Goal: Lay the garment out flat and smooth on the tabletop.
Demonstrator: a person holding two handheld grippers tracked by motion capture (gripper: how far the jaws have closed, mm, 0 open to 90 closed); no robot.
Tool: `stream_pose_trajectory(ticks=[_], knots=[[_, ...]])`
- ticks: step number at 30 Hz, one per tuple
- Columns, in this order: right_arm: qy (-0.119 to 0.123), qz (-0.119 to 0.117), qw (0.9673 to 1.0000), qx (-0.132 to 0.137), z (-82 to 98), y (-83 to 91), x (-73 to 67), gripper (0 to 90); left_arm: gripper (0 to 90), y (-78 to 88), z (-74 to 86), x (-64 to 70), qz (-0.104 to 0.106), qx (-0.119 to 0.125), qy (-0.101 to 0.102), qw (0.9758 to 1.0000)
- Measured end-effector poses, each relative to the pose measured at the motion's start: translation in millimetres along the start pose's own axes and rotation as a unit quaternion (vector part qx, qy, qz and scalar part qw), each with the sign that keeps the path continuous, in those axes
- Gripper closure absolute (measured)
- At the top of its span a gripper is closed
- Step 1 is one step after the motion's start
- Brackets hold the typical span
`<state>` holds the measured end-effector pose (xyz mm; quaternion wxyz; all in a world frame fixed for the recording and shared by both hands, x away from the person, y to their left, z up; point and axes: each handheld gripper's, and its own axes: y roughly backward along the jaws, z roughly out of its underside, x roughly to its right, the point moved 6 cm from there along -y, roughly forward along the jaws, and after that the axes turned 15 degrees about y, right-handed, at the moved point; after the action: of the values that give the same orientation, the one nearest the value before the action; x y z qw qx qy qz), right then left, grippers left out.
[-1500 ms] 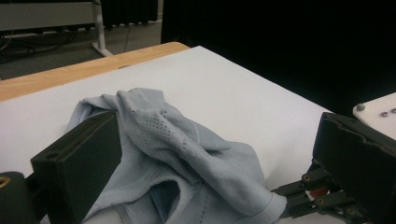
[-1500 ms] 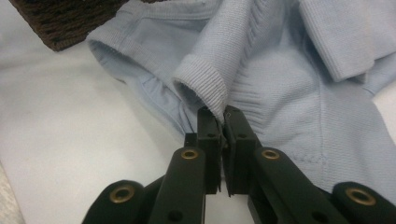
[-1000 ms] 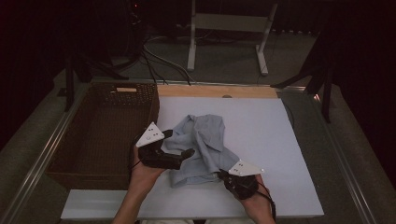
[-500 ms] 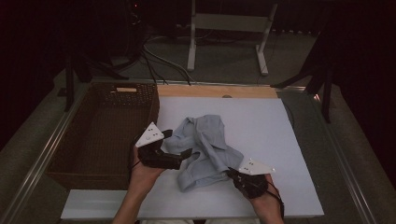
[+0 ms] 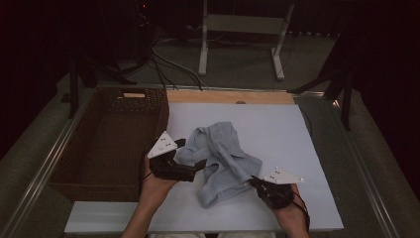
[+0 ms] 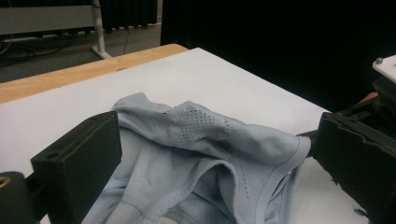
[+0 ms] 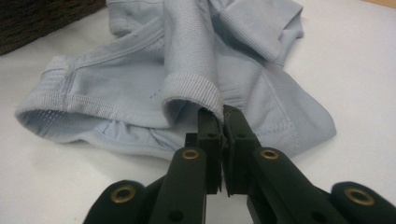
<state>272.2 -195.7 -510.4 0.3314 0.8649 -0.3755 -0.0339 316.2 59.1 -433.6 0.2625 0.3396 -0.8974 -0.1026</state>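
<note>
White table [image 5: 297,144], wicker basket [image 5: 106,144], blue garment [image 5: 223,158]

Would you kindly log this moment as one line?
right hand-held gripper: shut on garment cuff | left hand-held gripper: open around garment | wicker basket: left

A pale blue garment [image 5: 222,161] of ribbed knit is lying crumpled near the middle of the white counter [image 5: 297,144], its ribbed cuff [image 7: 191,91] stretching toward 5 o'clock.
</note>
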Motion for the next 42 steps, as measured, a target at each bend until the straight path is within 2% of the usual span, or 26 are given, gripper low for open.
stream_pose_trajectory(ticks=[22, 35, 42], knots=[[-0.014, 0.02, 0.9997, -0.005, 13.0, 8.4, 20.1, 87.4, 3.0, -8.0, 4.9, 3.0, 0.009, 0.014, -0.004, 0.9999], [-0.028, 0.038, 0.9988, -0.008, 21.1, 14.7, 39.4, 87.4, 3.1, -27.0, 13.6, 8.1, 0.017, 0.004, -0.008, 0.9998], [-0.034, 0.045, 0.9983, -0.009, 25.9, 18.0, 47.7, 87.4, 3.1, -36.5, 22.0, 6.0, 0.018, -0.001, -0.012, 0.9998]])
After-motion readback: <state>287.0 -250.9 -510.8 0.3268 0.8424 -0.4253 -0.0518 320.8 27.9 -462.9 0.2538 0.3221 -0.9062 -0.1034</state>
